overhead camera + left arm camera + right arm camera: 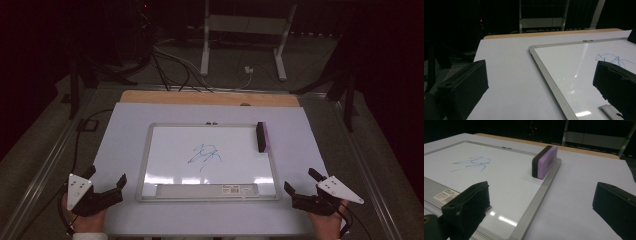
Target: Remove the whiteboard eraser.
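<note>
- Both tongs, the left gripper (106,182) and the right gripper (300,181), rest at the near corners of the table with jaws wide apart, and nothing is between them.
- Under everything lies a big white sheet (125,130) on the table (210,98).
- On the sheet lies a whiteboard (165,150) with a grey frame, between the two grippers.
- Blue scribble (204,154) sits in the middle of the board.
- A purple and black eraser (262,136) stands on its edge at the board's far right side, well apart from the right gripper.
- Nothing stands between the right gripper and the eraser.
- A small label (239,189) is on the board's near tray.
</note>
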Action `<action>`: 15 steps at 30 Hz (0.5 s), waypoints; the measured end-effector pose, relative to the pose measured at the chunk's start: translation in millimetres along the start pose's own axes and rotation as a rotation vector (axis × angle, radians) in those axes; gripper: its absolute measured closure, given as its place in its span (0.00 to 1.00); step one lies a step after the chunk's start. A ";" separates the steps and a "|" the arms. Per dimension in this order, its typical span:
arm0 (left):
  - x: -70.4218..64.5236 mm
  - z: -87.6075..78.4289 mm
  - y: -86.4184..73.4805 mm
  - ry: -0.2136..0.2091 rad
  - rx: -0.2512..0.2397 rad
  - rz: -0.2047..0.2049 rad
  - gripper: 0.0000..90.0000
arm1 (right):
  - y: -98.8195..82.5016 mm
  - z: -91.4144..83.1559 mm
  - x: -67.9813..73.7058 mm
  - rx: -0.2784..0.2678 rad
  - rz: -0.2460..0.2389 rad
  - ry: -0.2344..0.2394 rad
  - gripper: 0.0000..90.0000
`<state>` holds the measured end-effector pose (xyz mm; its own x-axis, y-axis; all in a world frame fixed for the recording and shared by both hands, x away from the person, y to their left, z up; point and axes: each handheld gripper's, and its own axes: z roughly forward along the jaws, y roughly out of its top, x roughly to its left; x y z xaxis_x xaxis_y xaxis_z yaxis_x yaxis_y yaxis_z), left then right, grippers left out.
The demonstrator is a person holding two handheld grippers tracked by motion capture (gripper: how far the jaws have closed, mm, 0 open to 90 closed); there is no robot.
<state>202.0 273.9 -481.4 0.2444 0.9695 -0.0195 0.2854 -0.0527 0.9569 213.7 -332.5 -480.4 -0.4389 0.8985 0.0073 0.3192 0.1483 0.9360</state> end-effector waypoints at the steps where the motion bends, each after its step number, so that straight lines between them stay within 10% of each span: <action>1: 0.0 -0.2 -0.2 0.000 0.000 -0.004 0.01 | -0.2 -0.6 -0.3 -0.001 0.002 -0.002 0.01; 15: -0.2 -0.3 -1.6 0.012 0.011 0.003 0.01 | 5.2 -5.7 3.8 -0.026 0.035 0.015 0.01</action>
<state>201.2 273.8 -482.8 0.2337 0.9722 -0.0134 0.2954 -0.0579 0.9536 209.0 -330.7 -473.5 -0.4407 0.8965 0.0454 0.3129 0.1061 0.9438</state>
